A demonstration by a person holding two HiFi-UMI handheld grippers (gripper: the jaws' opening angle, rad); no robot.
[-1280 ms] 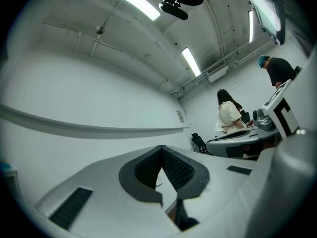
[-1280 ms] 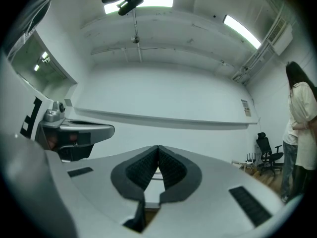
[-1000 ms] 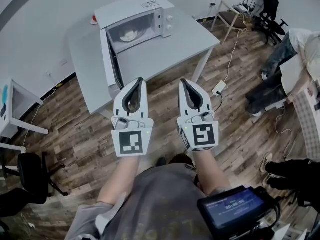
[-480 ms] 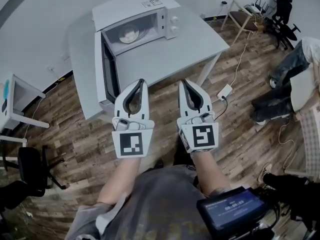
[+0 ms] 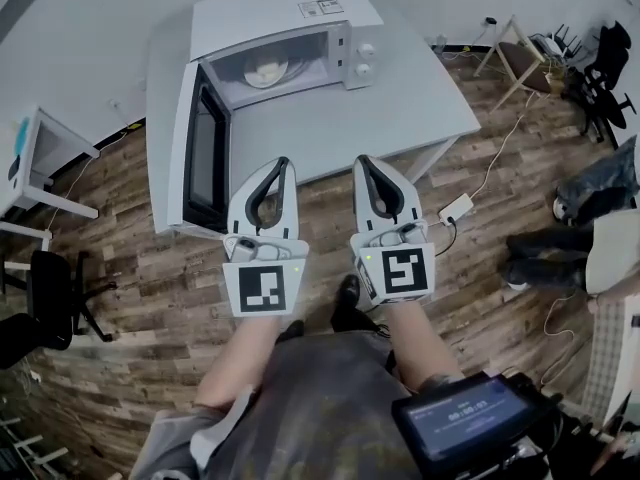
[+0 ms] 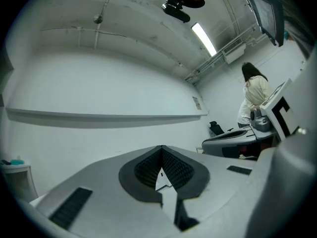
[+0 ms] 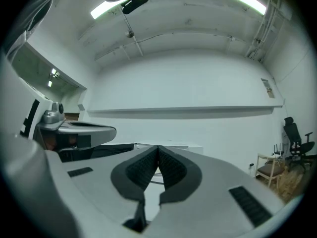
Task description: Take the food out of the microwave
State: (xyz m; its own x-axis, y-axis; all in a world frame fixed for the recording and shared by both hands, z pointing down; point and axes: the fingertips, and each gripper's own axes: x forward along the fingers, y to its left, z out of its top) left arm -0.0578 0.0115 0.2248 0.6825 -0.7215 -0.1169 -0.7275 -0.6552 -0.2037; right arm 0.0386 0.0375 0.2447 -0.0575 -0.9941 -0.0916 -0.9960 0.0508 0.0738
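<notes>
- Between the pads of my left gripper (image 6: 162, 147) there is nothing. Its jaws are pressed together at the tips, with only a sliver of light lower down where the fingers curve apart.
- On my right gripper (image 7: 158, 146) it is the same: jaws closed tip to tip and empty.
- Both grippers ride side by side, pointing ahead and roughly level. I read this as a carrying posture rather than a reach, and closed jaws make sense with nothing yet in range to grasp.
- From the head view, both sets of tips hang over the wood floor (image 5: 150, 268), just short of the near edge of the white table (image 5: 400, 108). The left tips are close to the lower end of the open door (image 5: 205, 158).
- That door stands swung wide to the left, so the mouth of the microwave (image 5: 270, 13) faces me. Judging by that, no opening step remains.
- The food (image 5: 266, 67), a pale dish, sits on the cavity floor inside the microwave. I cannot make out what is on it.
- It lies well apart from both grippers, beyond their tips and across the bare tabletop, nearer the left gripper's line than the right's.
- In my judgement the jaws will need to spread before they go into the cavity.
</notes>
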